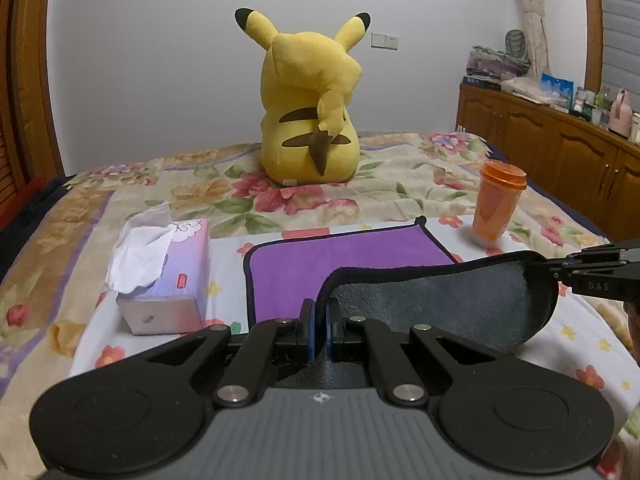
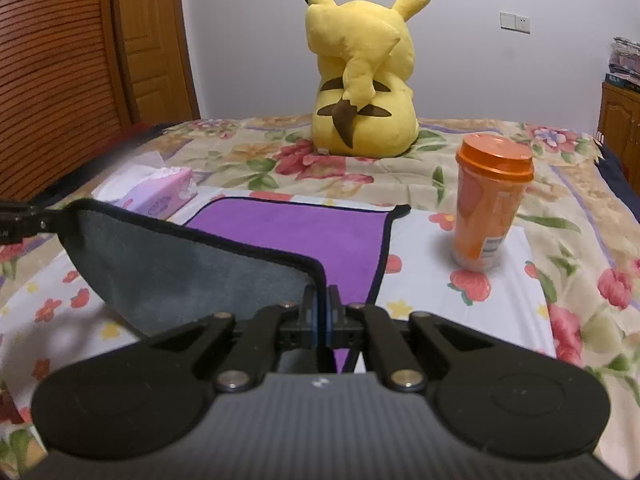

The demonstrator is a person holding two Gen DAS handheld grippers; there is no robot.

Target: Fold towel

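Note:
A towel (image 1: 320,260), purple on top and grey underneath with a black hem, lies on the flowered bed. Its near edge is lifted, so the grey underside (image 1: 448,300) hangs between the two grippers. My left gripper (image 1: 320,320) is shut on the near left corner. My right gripper (image 2: 322,312) is shut on the near right corner. The right gripper also shows at the right edge of the left wrist view (image 1: 592,272). The left gripper shows at the left edge of the right wrist view (image 2: 20,220). The far half of the towel (image 2: 296,232) lies flat.
A tissue box (image 1: 168,276) stands left of the towel. An orange lidded cup (image 1: 496,204) stands right of it. A yellow plush toy (image 1: 308,108) sits farther back on the bed. A wooden cabinet (image 1: 560,140) lines the right wall.

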